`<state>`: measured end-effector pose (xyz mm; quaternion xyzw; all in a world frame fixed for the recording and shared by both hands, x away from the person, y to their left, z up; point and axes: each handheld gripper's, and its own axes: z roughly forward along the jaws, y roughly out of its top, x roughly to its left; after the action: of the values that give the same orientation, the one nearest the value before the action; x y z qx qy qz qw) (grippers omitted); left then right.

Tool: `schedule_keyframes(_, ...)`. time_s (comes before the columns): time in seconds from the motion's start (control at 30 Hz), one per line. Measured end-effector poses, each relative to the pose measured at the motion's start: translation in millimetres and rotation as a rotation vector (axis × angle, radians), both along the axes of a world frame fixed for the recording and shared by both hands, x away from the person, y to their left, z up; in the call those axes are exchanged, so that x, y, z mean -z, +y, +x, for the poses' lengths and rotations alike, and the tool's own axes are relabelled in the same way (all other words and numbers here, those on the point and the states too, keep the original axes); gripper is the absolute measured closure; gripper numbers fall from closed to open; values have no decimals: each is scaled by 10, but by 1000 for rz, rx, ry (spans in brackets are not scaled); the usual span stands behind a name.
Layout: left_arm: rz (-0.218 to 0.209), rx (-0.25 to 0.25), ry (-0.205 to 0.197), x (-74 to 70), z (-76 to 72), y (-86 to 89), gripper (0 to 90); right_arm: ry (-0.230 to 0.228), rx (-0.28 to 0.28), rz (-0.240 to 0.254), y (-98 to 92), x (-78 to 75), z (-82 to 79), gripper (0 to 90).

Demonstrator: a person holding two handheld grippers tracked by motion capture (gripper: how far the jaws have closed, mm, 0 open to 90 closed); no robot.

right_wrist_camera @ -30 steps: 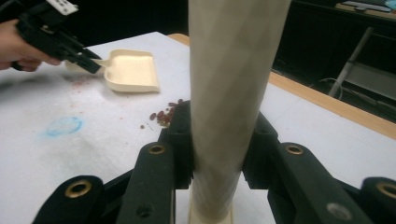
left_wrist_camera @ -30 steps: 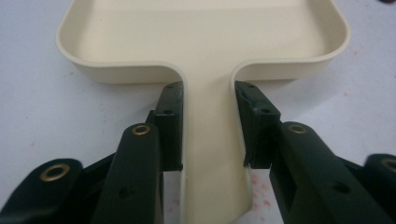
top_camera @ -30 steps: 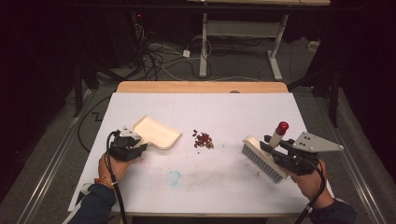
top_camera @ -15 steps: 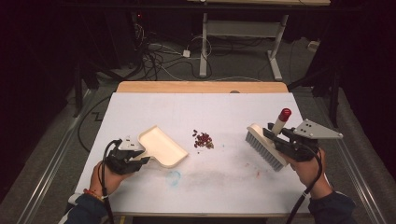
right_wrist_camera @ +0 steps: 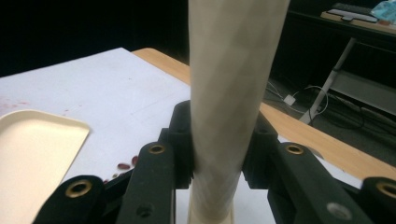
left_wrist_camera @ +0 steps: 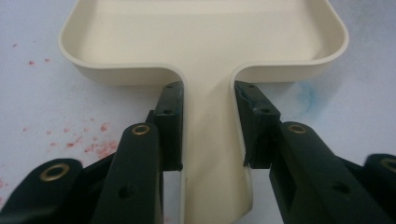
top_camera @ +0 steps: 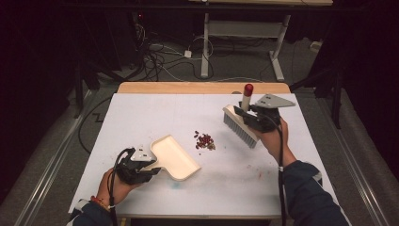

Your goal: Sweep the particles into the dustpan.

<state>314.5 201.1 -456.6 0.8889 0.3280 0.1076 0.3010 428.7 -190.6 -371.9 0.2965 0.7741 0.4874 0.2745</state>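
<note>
We move the brush (top_camera: 241, 126) behind the beans (top_camera: 204, 141) and the pan (top_camera: 175, 157) closer; both fingers stay clamped on their handles, ready to sweep.

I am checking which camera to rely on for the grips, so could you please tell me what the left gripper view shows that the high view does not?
Left gripper view alone: the left tongs pinching the cream dustpan's flat handle from both sides, plus red smears on the white table.

High view alone: the red bean pile, the brush held in the right tongs, and both forearms.

Shared: the dustpan, left tongs, and table.
</note>
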Motion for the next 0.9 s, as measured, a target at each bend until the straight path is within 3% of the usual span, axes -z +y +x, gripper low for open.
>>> schedule_keyframes(0.1, 0, -1, -2, 13, 5, -22, 636, -5, 8, -25, 142, 33, 86, 704)
schedule_keyframes(0.17, -5, -1, 4, 23, 18, -25, 636, -1, 0, -42, 333, 118, 193, 704)
schedule_keyframes(0.3, -3, -1, 4, 42, 44, -38, 635, -7, -9, -70, 506, 188, 247, 704)
schedule_keyframes(0.4, -5, 0, 17, 54, 100, -53, 635, 28, -27, -68, 689, 315, 278, 705)
schedule_keyframes(0.5, -6, 0, 21, 73, 115, -68, 636, 38, -50, -44, 749, 348, 271, 705)
schedule_keyframes(0.67, -4, -3, 24, 93, 142, -104, 636, 63, -129, -80, 896, 363, 196, 699)
schedule_keyframes(0.9, 7, 5, 16, 89, 192, -172, 636, 68, -162, -46, 968, 393, 46, 695)
